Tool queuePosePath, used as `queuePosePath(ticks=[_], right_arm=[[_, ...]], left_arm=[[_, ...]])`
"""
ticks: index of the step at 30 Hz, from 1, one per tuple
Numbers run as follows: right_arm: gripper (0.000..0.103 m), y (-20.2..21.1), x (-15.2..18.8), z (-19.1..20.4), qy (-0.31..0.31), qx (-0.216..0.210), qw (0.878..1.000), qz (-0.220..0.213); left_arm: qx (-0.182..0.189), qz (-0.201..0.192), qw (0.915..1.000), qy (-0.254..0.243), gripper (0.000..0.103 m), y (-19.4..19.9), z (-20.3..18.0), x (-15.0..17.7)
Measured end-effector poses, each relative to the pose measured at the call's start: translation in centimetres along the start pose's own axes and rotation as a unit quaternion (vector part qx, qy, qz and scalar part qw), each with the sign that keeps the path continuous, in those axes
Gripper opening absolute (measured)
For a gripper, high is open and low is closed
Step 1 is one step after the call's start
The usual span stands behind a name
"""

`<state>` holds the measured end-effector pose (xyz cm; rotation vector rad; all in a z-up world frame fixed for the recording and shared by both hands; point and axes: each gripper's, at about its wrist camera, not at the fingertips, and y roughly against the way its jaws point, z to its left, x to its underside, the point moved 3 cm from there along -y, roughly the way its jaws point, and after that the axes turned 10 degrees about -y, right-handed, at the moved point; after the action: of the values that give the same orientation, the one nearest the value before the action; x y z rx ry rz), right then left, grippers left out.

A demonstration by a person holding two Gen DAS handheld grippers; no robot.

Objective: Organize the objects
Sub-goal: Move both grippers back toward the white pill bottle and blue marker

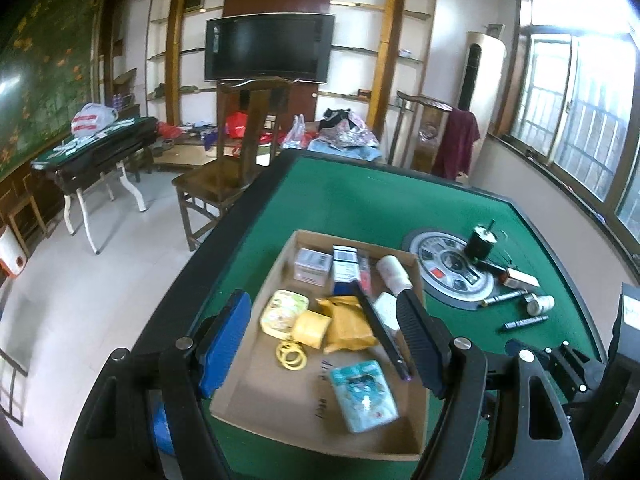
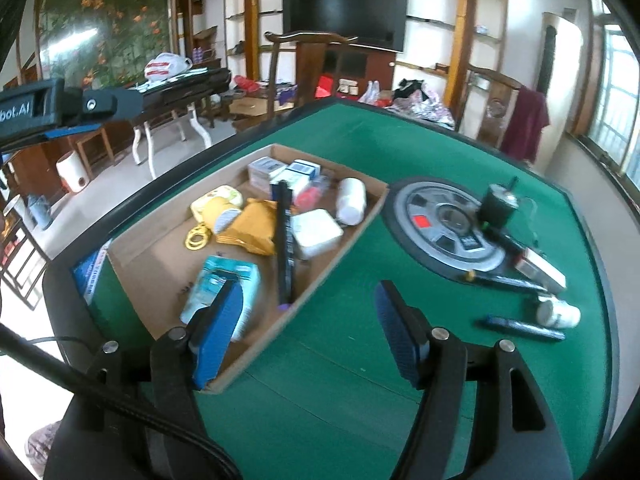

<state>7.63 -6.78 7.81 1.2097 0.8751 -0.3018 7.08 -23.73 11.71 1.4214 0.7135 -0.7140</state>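
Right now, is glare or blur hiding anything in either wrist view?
Left wrist view: window blown out at upper right, cardboard box contents readable, teal packet slightly smeared. Right wrist view: mild motion blur, glare on the mural, fisheye bends the table edge.

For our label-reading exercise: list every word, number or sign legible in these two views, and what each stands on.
"bot.AI": white letters, cut off at the picture's edge, on the black body of the left gripper seen from the right wrist.
Dark handwritten marks on the brown cardboard tray floor: too blurred to read.
Print on the white-and-blue box and the teal packet: too blurred to read.
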Motion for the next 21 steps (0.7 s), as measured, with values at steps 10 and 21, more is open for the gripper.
queuePosePath(ticks=[10, 21], right_arm=[[0.071, 1.0, 1.0, -4.0, -0.027, 0.023, 0.999, -0.007], [0.071, 2.7, -1.2, -19.1, -0.153, 0.09, 0.984, -0.009]], left_arm=[[0.029, 0.009, 0.9992, -0.026, 0.07, 0.2, -4.5, -0.2], [0.105, 0.037, 0.9908, -0.077, 0.069, -2.3, -12.7, -1.2]])
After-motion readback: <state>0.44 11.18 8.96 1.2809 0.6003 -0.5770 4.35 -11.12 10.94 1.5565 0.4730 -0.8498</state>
